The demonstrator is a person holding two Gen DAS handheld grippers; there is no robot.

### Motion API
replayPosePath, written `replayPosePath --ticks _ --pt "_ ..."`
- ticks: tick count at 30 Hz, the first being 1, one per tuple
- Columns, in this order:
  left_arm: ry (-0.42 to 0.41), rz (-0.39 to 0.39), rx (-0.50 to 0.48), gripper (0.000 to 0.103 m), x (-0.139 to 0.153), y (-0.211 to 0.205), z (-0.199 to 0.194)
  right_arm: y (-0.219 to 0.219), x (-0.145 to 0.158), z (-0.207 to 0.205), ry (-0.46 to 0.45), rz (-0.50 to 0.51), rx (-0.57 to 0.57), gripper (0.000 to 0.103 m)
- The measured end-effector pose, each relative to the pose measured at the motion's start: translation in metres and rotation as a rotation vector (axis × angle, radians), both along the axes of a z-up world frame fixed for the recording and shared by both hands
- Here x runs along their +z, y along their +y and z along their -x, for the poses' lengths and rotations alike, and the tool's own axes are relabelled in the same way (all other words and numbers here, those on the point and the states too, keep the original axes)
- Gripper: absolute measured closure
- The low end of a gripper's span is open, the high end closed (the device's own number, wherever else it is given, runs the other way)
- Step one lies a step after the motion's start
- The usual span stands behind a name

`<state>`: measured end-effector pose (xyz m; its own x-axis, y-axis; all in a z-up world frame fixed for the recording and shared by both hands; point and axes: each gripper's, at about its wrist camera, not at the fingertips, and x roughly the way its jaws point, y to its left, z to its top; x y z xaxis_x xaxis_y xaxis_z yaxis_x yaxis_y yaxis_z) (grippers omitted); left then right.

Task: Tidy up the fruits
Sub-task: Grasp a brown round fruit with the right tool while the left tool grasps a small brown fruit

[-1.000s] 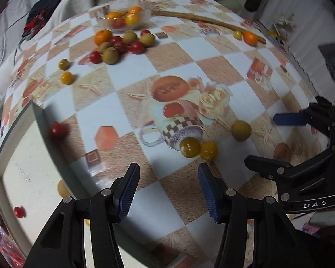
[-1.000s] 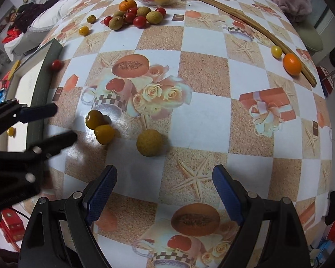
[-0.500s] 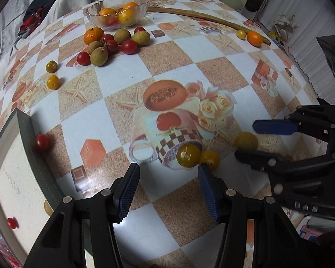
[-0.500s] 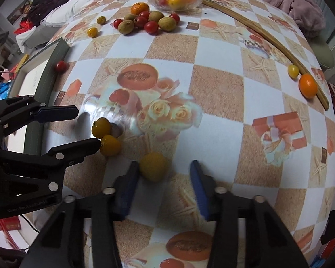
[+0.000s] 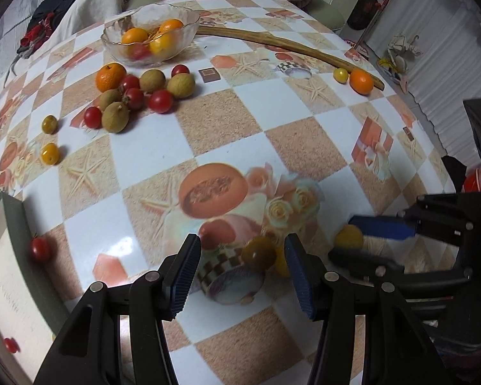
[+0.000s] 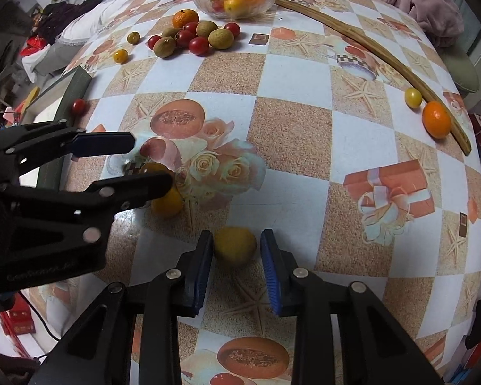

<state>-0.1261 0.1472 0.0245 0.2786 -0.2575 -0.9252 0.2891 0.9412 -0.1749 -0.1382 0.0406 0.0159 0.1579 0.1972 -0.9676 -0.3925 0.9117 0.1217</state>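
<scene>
The right hand-held gripper (image 6: 235,268) pointed steeply down at the checkered, fruit-printed surface (image 6: 298,73), and its blue-padded jaws had just been closing around a round, dull-yellow fruit (image 6: 235,246); the fruit sat between the pads, the left one touching or nearly touching its skin and the right one a sliver away, so a firm grasp could not be confirmed. In the left wrist view the same yellow fruit (image 5: 348,236) showed between that gripper's two fingers. The left hand-held gripper (image 5: 242,271) hung released, its jaws standing partly apart over a dark olive-yellow cherry tomato (image 5: 259,253), which lay between the pads without touching either; a brighter yellow cherry tomato (image 6: 167,203) lay just beside it, partly hidden behind the right finger in the left view. Far across the surface a clear glass bowl (image 5: 189,30) held oranges and a red tomato, and just in front of it lay a loose cluster of brown longan-like fruits, red cherry tomatoes and one orange (image 5: 110,77). Two small yellow tomatoes (image 5: 49,154) lay apart to the left of that cluster. A long curved wooden stick (image 5: 272,43) ran along the far right, with a small orange (image 5: 361,81) and a yellow tomato touching its near end. A grey-framed white tray (image 5: 14,221) stood at the left edge, with a red cherry tomato (image 5: 40,249) against its frame.
</scene>
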Motion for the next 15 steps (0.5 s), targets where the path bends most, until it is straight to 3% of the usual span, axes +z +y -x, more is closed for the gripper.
replayPosePath --ticks 6,15 --pt "0.027 0.033 0.043 0.047 -0.004 -0.005 -0.006 -0.004 -0.001 -0.002 0.009 -0.018 -0.016 0.072" --pt "0.058 -0.026 0.126 0.047 0.004 0.021 0.019 -0.011 0.001 0.0 0.007 -0.036 -0.028 0.071"
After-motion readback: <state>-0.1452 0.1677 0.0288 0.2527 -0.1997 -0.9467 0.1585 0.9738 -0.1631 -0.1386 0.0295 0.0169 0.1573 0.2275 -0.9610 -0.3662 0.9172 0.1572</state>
